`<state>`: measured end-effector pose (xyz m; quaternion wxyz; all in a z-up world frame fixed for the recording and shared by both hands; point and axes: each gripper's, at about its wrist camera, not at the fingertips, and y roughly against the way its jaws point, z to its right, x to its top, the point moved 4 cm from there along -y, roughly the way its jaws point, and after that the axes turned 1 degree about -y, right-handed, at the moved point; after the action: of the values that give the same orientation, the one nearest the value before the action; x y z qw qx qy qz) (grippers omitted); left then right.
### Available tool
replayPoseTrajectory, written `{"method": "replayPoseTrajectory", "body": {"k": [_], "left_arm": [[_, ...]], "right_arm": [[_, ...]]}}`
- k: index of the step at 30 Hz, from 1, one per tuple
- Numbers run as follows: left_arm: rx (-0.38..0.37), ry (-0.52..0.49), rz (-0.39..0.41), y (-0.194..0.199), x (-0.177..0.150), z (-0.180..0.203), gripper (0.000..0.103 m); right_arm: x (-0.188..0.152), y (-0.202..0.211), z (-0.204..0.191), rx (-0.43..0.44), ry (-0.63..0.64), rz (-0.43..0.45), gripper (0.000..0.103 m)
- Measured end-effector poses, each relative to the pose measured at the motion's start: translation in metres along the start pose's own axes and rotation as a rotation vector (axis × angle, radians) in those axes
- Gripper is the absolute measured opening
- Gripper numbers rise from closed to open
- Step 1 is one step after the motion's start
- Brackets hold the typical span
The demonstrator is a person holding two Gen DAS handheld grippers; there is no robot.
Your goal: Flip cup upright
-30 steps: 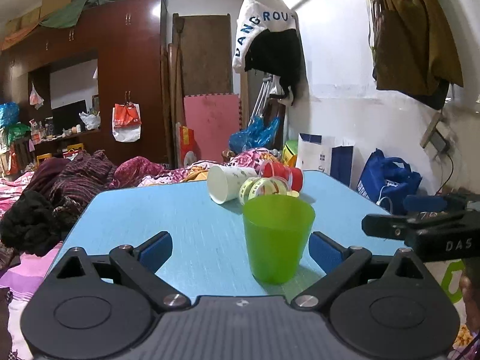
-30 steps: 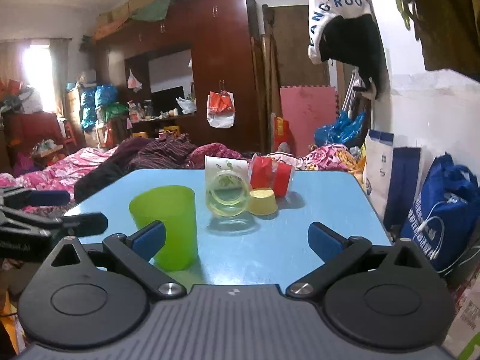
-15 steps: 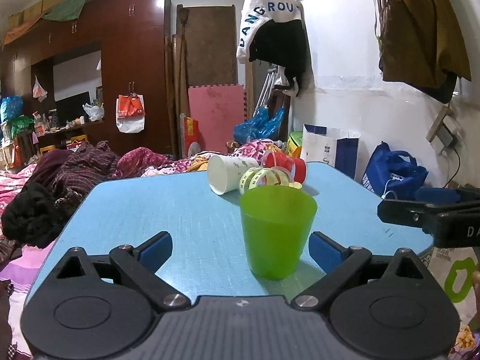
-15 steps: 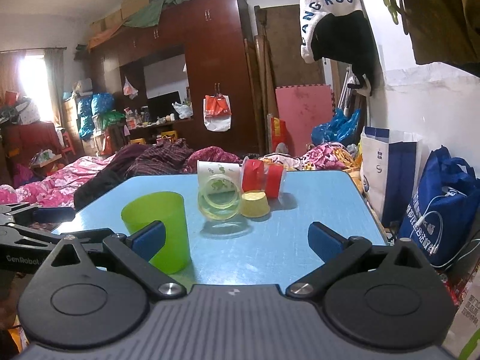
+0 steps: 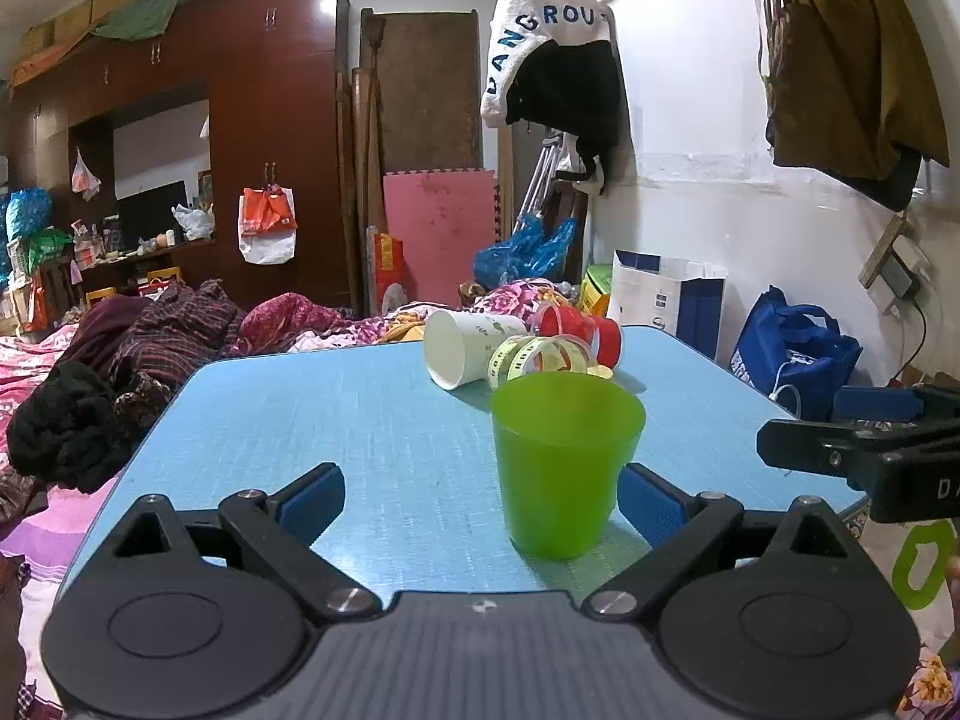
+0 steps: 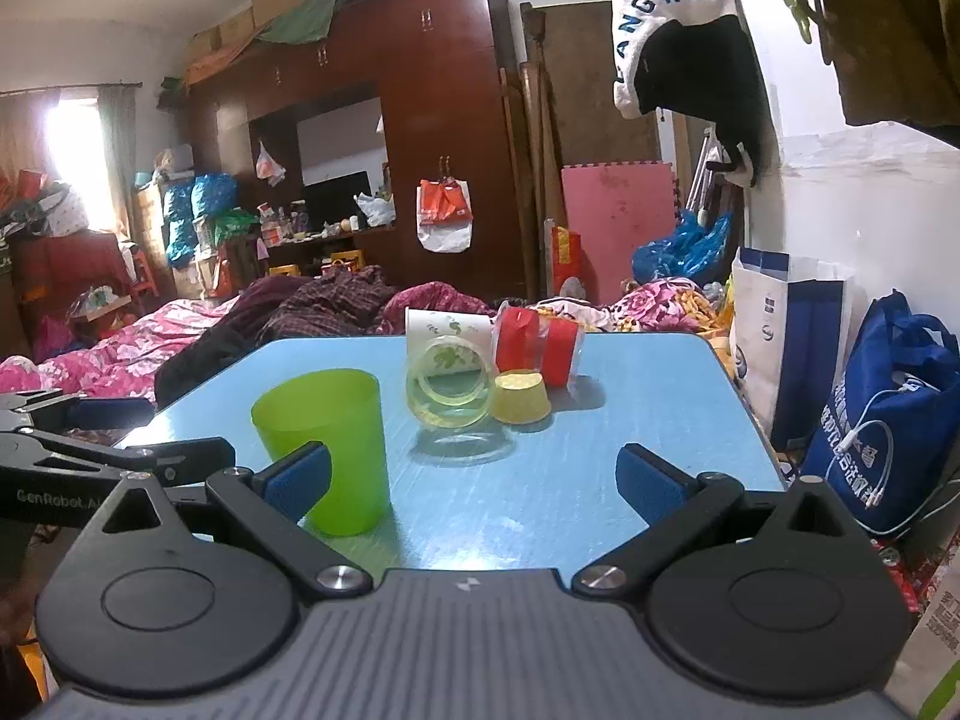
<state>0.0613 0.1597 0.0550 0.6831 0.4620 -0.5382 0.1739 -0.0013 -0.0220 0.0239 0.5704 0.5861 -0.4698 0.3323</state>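
Left wrist view shows the translucent green plastic cup (image 5: 567, 465) standing upright, mouth up, on the light blue table (image 5: 336, 420). The left gripper (image 5: 483, 495) has its blue-padded fingers (image 5: 312, 495) spread wide and holding nothing; the green cup stands between them, close to the right-hand pad, though whether it touches that pad cannot be told.

Beyond the green cup, toward the far edge of the table, a white paper cup with a green leaf print (image 5: 465, 348) lies on its side with its mouth turned toward the camera. Just beside it lie a clear yellowish plastic cup (image 5: 540, 357) and a red plastic cup (image 5: 585, 330), both tipped over (they sit bunched together, touching or nearly so). The right gripper (image 5: 870, 447) shows at the right edge of this view, beside the table.

Right wrist view has the green cup (image 6: 324, 450) partly behind the left-hand pad of the right gripper (image 6: 474, 477), whose fingers (image 6: 651, 483) are also wide apart and empty. Farther back than the green cup, the clear yellowish cup (image 6: 447, 390) faces the camera with its open mouth, a small yellow cup (image 6: 521, 396) stands upside down just beside it, and the red cup (image 6: 540, 342) and white paper cup (image 6: 444, 330) lie behind them. The left gripper (image 6: 90, 456) reaches in from the left edge, near the green cup.
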Motion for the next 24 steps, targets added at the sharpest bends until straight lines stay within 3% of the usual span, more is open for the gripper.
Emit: {"method": "replayPoseTrajectory", "body": {"k": [24], "left_arm": [[-0.002,0.02,-0.011,-0.0009,0.0022,-0.0019,0.099]], "right_arm": [[0.0002,0.001,-0.0044,0.022,0.003,0.006,0.102]]}}
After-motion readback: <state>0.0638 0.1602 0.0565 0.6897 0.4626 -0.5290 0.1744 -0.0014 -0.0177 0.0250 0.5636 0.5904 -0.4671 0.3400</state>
